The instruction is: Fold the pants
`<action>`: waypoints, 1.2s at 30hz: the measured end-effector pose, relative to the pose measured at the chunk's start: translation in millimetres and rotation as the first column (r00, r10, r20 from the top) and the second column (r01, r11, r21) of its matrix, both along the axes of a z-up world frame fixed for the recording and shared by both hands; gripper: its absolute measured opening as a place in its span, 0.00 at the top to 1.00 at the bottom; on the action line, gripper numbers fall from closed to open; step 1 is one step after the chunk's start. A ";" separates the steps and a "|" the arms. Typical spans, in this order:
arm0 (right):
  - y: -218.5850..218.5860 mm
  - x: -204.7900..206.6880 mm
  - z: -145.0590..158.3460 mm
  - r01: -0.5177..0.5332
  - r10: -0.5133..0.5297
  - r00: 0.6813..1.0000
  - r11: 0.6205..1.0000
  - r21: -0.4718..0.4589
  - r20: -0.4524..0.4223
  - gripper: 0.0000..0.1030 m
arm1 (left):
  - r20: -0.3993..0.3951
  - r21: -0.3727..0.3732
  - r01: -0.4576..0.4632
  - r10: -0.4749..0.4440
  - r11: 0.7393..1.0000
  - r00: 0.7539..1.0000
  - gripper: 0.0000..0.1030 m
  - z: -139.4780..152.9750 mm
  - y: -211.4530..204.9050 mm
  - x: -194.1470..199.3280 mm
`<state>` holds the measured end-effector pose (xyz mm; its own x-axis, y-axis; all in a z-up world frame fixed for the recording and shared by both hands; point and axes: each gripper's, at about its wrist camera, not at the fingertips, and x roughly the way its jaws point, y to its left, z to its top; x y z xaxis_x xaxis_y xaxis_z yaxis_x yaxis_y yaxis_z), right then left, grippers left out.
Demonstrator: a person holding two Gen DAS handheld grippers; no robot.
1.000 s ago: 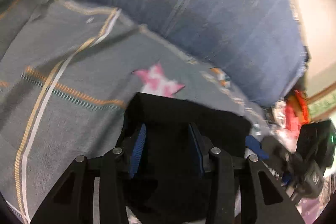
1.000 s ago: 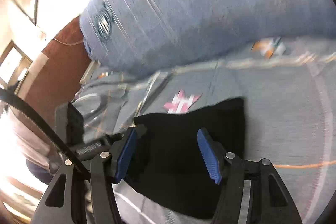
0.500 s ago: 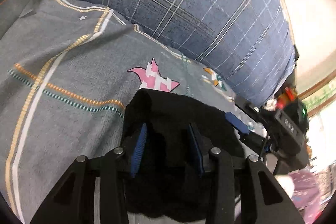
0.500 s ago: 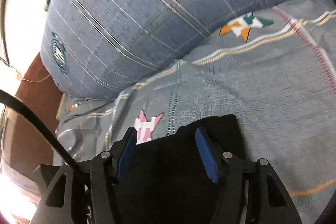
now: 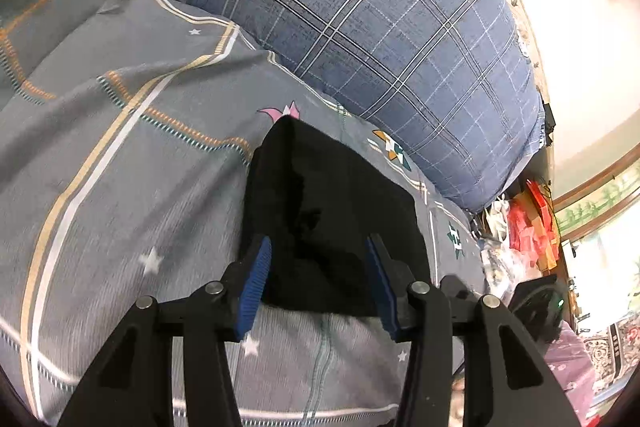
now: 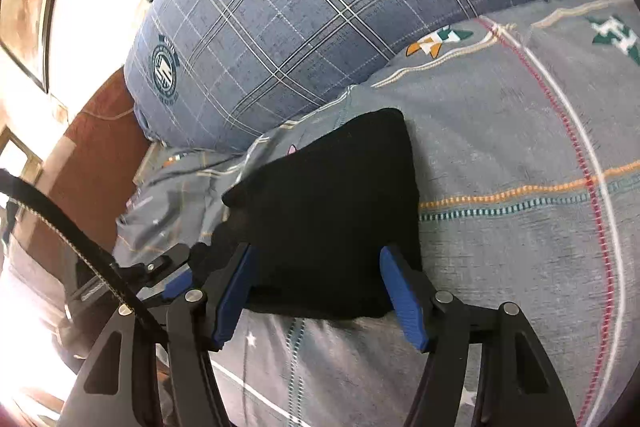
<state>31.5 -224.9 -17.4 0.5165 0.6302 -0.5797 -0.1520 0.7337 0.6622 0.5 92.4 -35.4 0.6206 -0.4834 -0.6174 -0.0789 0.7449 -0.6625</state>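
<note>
Black folded pants (image 5: 332,211) show no discernible seams or folds.

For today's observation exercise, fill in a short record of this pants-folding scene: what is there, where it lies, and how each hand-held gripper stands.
garment: black pants, folded into a compact bundle
surface: grey patterned bedsheet; the bundle lies on it
behind: blue plaid pillow, beyond the bundle
left hand-held gripper: jaws just been opening, blue pads apart either side of the bundle's near edge, not pressing it
right hand-held gripper: jaws just been opening, pads apart at the near edge, no grip
fold: looks finished, bundle released
</note>
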 end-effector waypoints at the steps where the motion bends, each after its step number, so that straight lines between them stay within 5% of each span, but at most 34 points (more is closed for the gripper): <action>1: 1.1 -0.3 4.5 -0.002 0.002 1.000 1.000 -0.017 0.012 0.32 | 0.016 0.005 0.001 -0.001 1.000 1.000 0.55 3.7 -0.8 -6.7; 7: 10.5 7.9 23.2 -0.060 0.057 0.997 0.997 0.050 0.055 0.34 | 0.109 0.001 0.073 -0.073 0.997 0.991 0.61 22.2 -12.8 -15.0; 13: 29.4 44.2 -12.0 -0.117 0.120 0.991 0.991 0.067 -0.054 0.38 | 0.026 0.224 0.177 -0.188 0.958 0.982 0.61 -1.2 -53.1 21.2; 14: 26.0 46.9 -17.3 -0.106 0.114 0.991 0.989 0.103 -0.068 0.38 | 0.042 0.266 0.193 -0.211 0.945 0.977 0.63 -1.7 -60.2 20.7; 15: 21.8 48.0 -20.4 -0.097 0.107 0.992 0.986 0.137 -0.073 0.38 | 0.060 0.299 0.212 -0.241 0.930 0.969 0.81 -0.8 -66.5 19.0; 16: 18.5 48.8 -22.8 -0.093 0.106 0.991 0.983 0.159 -0.079 0.38 | 0.063 0.308 0.229 -0.260 0.923 0.963 0.85 -0.3 -69.5 17.2; 20: 12.4 49.5 -27.8 -0.104 0.121 0.989 0.978 0.178 -0.090 0.48 | 0.065 0.309 0.265 -0.298 0.913 0.952 0.89 2.8 -67.3 6.6; 27: 5.7 52.6 -35.8 -0.101 0.131 0.984 0.968 0.231 -0.118 0.64 | 0.036 0.223 0.228 -0.241 0.948 0.970 0.95 -7.9 -28.1 -14.8; 30: 2.8 54.8 -39.4 -0.087 0.124 0.983 0.964 0.251 -0.134 0.67 | -0.015 0.355 0.131 -0.134 0.926 0.991 0.99 -9.7 -7.7 -21.2; 32: 1.7 55.8 -40.4 -0.083 0.123 0.983 0.961 0.264 -0.138 0.68 | -0.023 0.301 0.084 -0.081 0.950 0.996 0.99 -5.1 9.4 -25.0; 36: 4.7 51.9 -35.8 -0.097 0.121 0.988 0.971 0.217 -0.100 0.68 | 0.081 0.219 0.041 -0.061 0.975 0.995 0.95 30.1 8.4 -27.8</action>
